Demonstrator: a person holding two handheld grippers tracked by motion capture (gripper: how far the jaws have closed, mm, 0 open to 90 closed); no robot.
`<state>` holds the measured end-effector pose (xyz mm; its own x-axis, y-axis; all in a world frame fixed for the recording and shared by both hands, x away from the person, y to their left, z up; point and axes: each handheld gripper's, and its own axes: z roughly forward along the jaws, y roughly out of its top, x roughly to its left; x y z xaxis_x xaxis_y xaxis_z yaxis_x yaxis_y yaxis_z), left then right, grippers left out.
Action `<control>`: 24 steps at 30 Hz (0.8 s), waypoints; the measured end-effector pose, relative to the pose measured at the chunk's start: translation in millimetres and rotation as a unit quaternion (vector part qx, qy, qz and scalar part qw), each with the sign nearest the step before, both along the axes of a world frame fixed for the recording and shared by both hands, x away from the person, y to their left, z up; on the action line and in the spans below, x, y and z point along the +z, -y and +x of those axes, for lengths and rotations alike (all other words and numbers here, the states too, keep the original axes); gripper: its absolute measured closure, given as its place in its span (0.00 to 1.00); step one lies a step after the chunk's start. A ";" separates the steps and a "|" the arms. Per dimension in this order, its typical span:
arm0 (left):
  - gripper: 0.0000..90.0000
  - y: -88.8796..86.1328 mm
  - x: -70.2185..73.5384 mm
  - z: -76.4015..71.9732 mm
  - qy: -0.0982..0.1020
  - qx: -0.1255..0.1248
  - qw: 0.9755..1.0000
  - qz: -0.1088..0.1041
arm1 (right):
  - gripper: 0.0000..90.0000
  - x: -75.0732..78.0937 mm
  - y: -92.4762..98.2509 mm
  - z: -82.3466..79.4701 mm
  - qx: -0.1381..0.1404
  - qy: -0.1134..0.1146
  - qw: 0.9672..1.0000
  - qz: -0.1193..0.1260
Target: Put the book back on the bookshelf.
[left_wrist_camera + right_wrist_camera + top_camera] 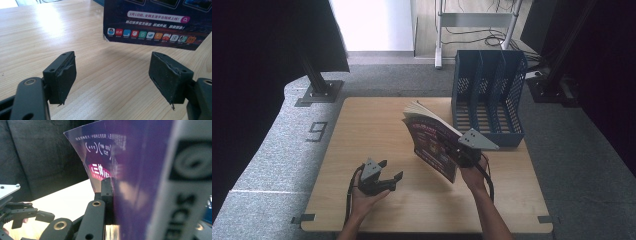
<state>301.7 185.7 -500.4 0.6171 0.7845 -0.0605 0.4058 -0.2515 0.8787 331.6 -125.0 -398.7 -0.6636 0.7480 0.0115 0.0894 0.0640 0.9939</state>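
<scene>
A magazine [432,145] with a dark purple cover hangs tilted above the wooden table [362,130], its pages fanned at the top. My right gripper [452,150] is shut on its lower right part, near the spine. In the right gripper view the purple cover [130,170] stands pressed against one black finger [107,195]; the other finger is hidden behind it. My left gripper [391,169] rests low over the table to the left of the magazine, open with nothing between its jaws. In the left gripper view its pads [62,77] stand wide apart, and the magazine's lower edge [155,22] hangs beyond them.
A blue file rack [489,97] with three upright slots stands at the table's back right, just behind the magazine. A metal stand foot [319,92] sits on the floor at the back left. The left gripper [27,216] lies farther off in the right gripper view.
</scene>
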 end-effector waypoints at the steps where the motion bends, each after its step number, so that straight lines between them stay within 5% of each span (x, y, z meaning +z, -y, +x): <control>1: 0.25 -0.5 0.1 0.1 0.001 0.000 1.000 0.001 | 0.91 1.1 -0.1 0.4 -0.002 0.000 1.000 0.001; 24: 0.24 1.0 0.2 -2.0 -0.003 -0.007 1.000 0.004 | 0.91 25.7 15.1 12.7 -0.036 0.017 0.999 0.026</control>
<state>299.7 184.6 -500.2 0.6274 0.7766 -0.0571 0.4069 -0.2644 0.8744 344.3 -140.1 -373.0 -0.6083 0.7932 0.0296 0.0586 0.0077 0.9983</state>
